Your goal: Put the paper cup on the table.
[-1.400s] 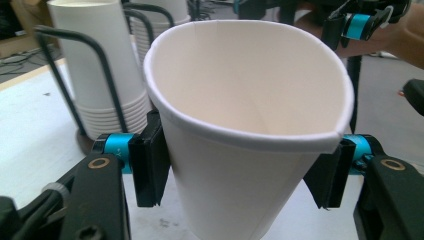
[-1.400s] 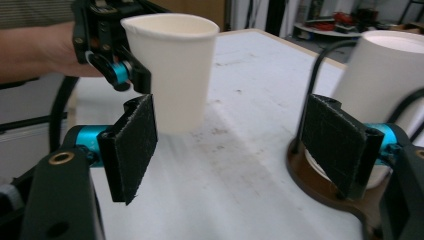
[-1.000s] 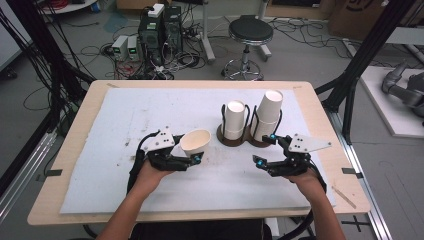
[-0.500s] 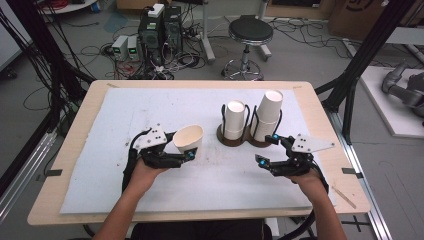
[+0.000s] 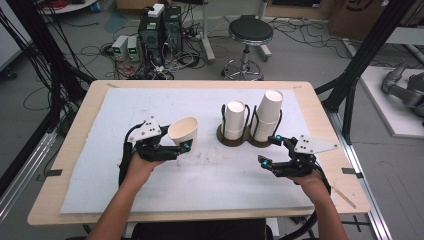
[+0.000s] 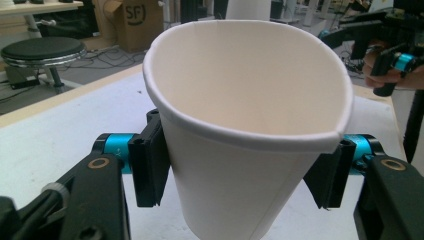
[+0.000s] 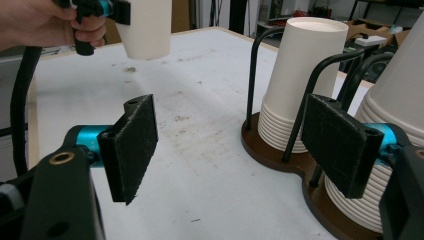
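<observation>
One paper cup (image 5: 183, 132) is gripped by the left gripper (image 5: 184, 146), left of the cup holder (image 5: 243, 141); the right gripper (image 5: 267, 150) waits wide open, stacks remaining.

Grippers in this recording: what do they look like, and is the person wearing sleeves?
Both the left gripper and the right gripper are black handheld units with bright blue fittings behind flat, rectangular black pads. Each carries a grey three-cornered plate with small dark dots on top, and a black cable trails from each. The person's forearms are bare, no sleeves visible.
</observation>
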`<action>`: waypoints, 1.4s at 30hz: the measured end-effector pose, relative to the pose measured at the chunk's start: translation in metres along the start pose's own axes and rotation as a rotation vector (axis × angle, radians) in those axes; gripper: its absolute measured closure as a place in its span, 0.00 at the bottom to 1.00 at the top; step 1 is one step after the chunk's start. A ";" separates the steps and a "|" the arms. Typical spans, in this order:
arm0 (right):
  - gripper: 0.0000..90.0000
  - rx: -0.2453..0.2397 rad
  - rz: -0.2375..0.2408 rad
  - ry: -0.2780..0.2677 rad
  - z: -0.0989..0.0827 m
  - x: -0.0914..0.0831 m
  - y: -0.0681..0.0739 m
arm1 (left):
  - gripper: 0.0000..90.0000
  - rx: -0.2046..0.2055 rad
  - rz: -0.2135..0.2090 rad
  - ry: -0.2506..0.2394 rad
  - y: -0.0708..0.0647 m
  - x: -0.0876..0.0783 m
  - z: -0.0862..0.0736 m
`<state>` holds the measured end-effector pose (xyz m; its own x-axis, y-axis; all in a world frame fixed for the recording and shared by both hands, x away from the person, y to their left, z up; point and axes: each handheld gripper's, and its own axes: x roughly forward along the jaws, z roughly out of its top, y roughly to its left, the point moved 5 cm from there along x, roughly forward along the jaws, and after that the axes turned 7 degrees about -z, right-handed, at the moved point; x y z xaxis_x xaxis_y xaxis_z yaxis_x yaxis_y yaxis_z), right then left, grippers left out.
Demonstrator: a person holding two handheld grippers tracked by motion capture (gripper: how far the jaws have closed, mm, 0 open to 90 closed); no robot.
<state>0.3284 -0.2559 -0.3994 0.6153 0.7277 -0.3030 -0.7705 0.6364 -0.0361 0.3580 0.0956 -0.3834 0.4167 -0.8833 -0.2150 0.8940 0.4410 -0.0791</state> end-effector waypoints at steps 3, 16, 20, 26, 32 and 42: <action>0.26 -0.001 0.001 0.000 -0.001 -0.001 0.001 | 0.41 -0.003 0.011 -0.004 0.005 -0.002 0.008; 0.26 -0.002 0.006 -0.003 -0.001 -0.003 0.002 | 0.40 -0.068 0.154 0.028 0.046 -0.008 0.011; 0.26 -0.003 0.014 0.001 -0.002 0.000 0.003 | 0.40 -0.078 0.212 0.043 0.060 -0.007 0.005; 0.26 -0.003 0.017 0.000 -0.001 0.000 0.004 | 0.40 -0.091 0.285 0.052 0.079 -0.005 -0.007; 0.26 -0.003 0.014 -0.001 -0.002 -0.001 0.003 | 0.40 -0.133 0.335 0.073 0.095 0.000 -0.025; 0.26 0.002 0.014 -0.002 -0.003 -0.001 0.003 | 0.39 -0.166 0.351 0.155 0.105 0.016 -0.045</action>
<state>0.3257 -0.2554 -0.4018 0.6049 0.7368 -0.3020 -0.7786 0.6268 -0.0302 0.4511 0.1346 -0.4386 0.6501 -0.6462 -0.3997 0.6583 0.7417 -0.1283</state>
